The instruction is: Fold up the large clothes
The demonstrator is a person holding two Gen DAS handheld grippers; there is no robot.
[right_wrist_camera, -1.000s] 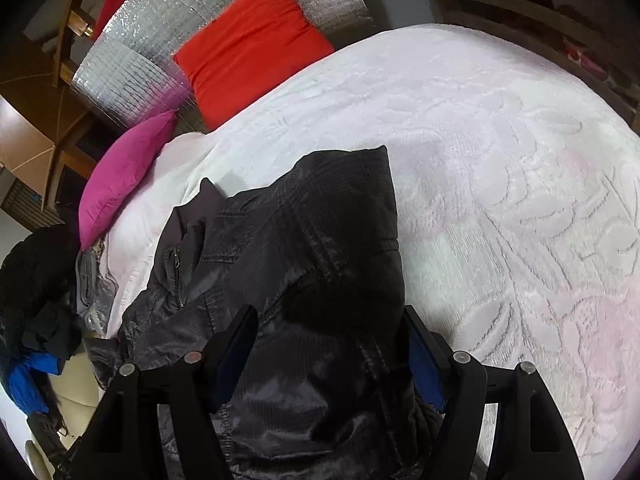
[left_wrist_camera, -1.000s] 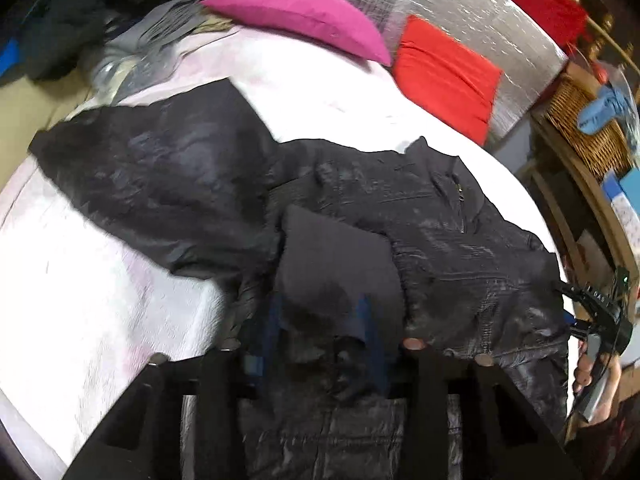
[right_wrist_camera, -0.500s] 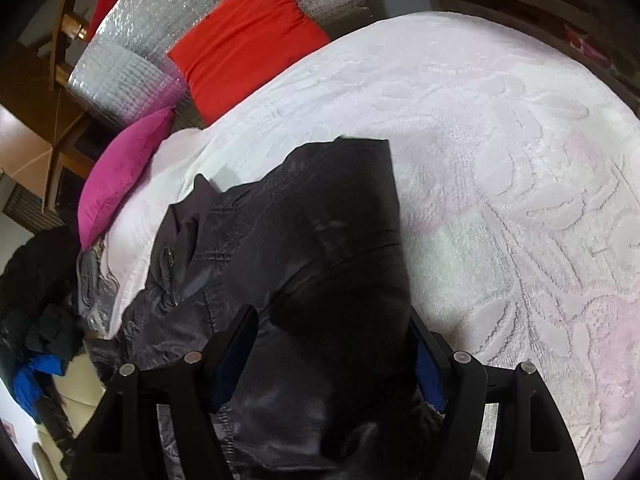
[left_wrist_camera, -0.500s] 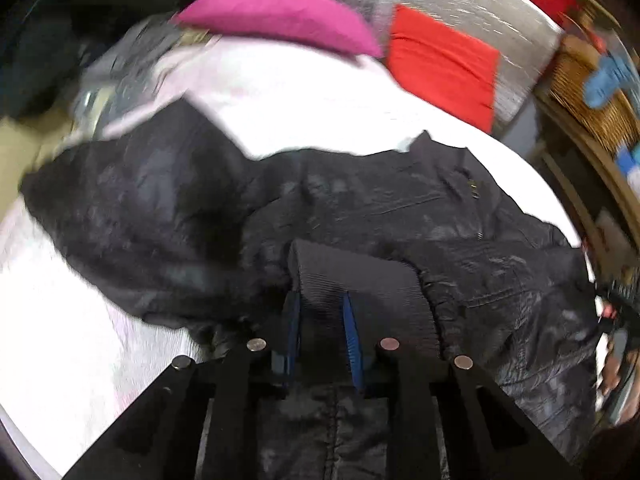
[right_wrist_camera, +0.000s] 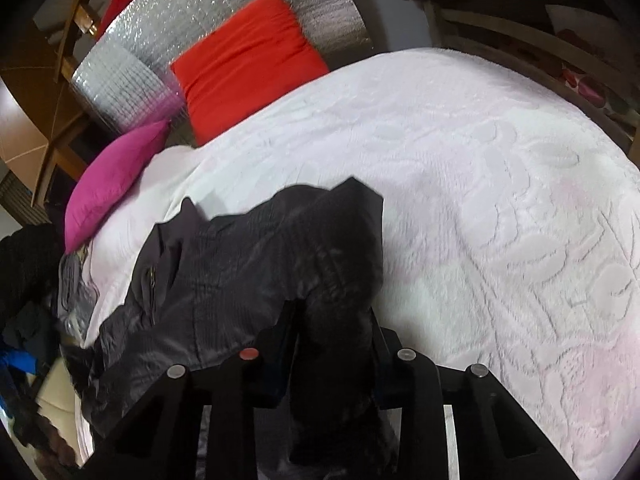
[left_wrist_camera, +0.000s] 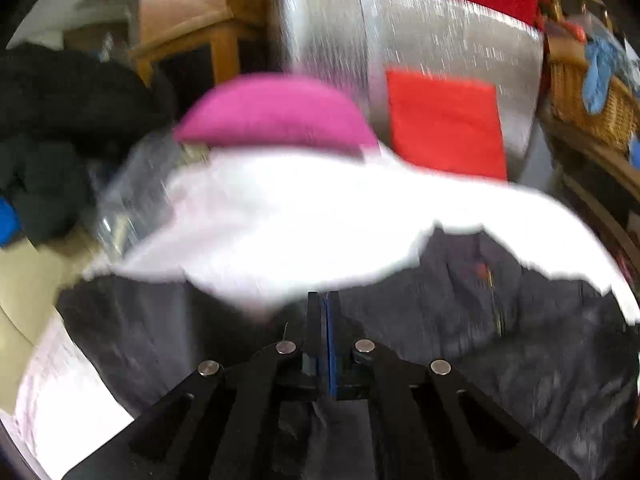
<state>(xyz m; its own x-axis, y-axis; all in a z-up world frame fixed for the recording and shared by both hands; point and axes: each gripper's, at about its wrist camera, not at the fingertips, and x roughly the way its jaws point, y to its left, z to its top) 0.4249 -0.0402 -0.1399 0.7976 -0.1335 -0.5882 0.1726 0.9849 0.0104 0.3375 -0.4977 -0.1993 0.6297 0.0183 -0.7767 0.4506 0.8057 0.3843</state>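
While the dark jacket (right_wrist_camera: 224, 280) lies spread on the white bedspread (right_wrist_camera: 480, 200), a cuff at each side is taken so the sleeves can be folded inward. Ahead of the left gripper (left_wrist_camera: 322, 312) the jacket body is seen; its fingers are pressed together, and whether cloth is caught cannot be told. A dark sleeve (right_wrist_camera: 340, 320) is pinched by the right gripper (right_wrist_camera: 334, 320), whose jaws have just been closing.
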